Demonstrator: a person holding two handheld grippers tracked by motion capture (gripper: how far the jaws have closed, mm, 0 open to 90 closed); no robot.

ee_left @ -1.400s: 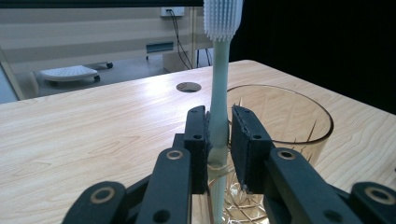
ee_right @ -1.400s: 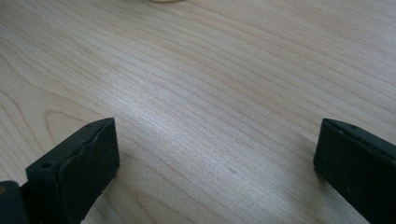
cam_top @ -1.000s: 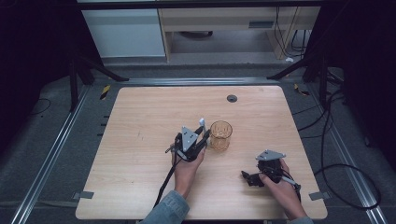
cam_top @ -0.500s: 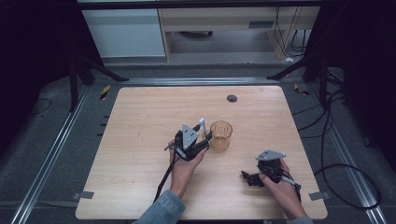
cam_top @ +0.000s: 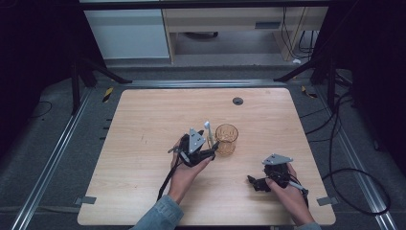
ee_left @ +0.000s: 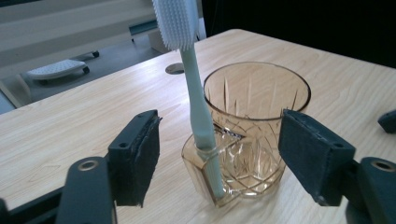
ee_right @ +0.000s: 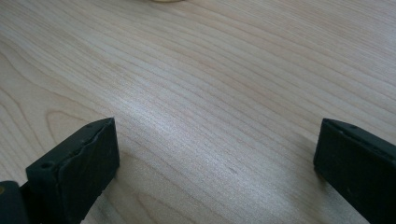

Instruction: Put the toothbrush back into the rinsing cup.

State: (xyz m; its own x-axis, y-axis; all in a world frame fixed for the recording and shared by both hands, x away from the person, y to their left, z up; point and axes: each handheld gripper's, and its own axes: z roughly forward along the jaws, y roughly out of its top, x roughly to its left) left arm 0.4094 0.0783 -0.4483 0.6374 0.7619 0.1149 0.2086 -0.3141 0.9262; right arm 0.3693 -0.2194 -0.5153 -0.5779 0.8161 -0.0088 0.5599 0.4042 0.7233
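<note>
On the pale wooden counter (cam_top: 143,143) an amber cut-glass tumbler (ee_left: 254,126) stands upright near the middle, and a pale green toothbrush (ee_left: 194,93) stands in a small holder socket moulded onto the tumbler's near wall, bristle head up and handle leaning only slightly. The left gripper (cam_top: 203,149) sits just beside the tumbler on its left in the high view; in the left gripper view its two black jaws stand wide apart on either side of the toothbrush and the glass, neither pad touching the handle or the glass. These jaws have just been opening: a second ago, in the high view, they were close together around the brush, and now the brush stands between them without their support. The hand itself has barely shifted from its earlier spot beside the glass. That suggests the placing step is finished, the toothbrush is lodged in its socket and released, and what seems left is to draw the left gripper back without knocking the handle, since the brush stands close to the left jaw. The right gripper (cam_top: 268,182) rests low on the counter near the front right corner, well apart from the tumbler, where it also lay in the earlier pictures; in the right gripper view its jaws are spread wide over bare wood grain with nothing between them, so it appears to take no part in this step.
</note>
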